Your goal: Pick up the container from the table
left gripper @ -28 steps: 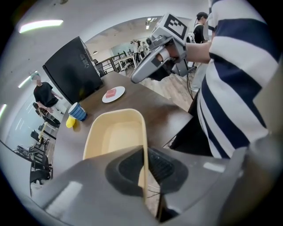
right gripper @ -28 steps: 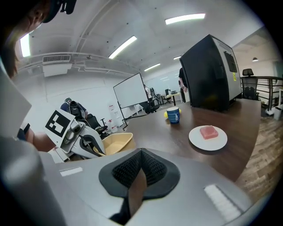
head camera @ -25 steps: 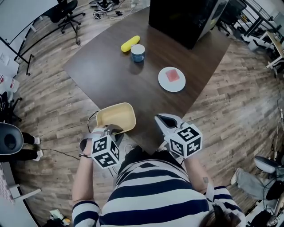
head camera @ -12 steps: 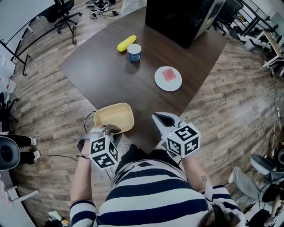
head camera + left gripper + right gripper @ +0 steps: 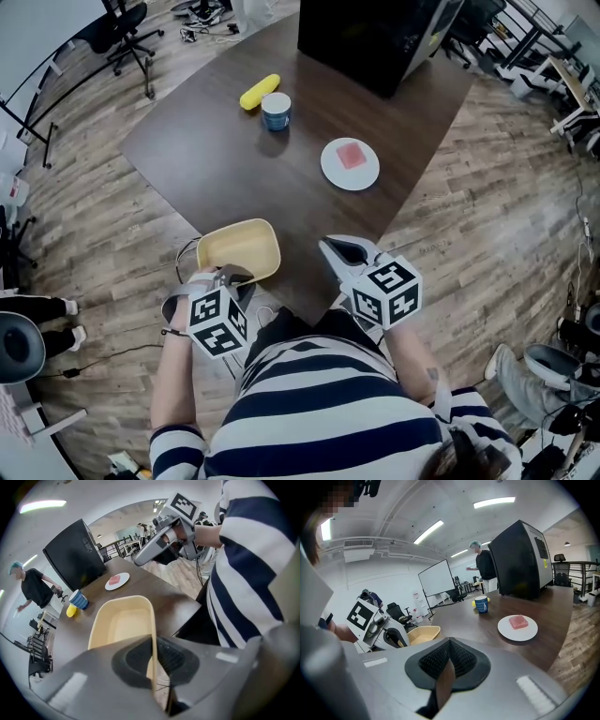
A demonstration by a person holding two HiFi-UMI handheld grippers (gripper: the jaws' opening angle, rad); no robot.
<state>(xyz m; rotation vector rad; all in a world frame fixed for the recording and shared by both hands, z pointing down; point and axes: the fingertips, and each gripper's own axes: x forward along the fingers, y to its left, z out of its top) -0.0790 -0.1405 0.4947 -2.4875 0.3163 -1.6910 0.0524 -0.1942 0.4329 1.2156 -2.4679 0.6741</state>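
Note:
The pale yellow container [image 5: 239, 248] lies at the table's near corner and sticks out past the edge; I cannot tell whether it rests on the wood or hangs just above it. My left gripper [image 5: 234, 275] is shut on its near rim. In the left gripper view the thin rim of the container [image 5: 122, 623] runs straight down between the closed pads of the left gripper [image 5: 152, 660]. My right gripper [image 5: 339, 251] hovers over the table's near edge to the container's right, shut with nothing in it. The right gripper view shows the right gripper [image 5: 447, 663] closed and the container [image 5: 423, 633] off to the left.
On the dark wooden table [image 5: 225, 159] stand a white plate [image 5: 350, 164] with a pink block, a blue cup [image 5: 276, 111], a yellow object [image 5: 259, 91] and a large black box [image 5: 375, 37] at the far end. Office chairs [image 5: 127, 28] and a person [image 5: 485, 564] stand beyond.
The head view has shifted slightly, so the table's objects sit a little further left. The left gripper keeps its hold on the container; the right gripper has hardly moved.

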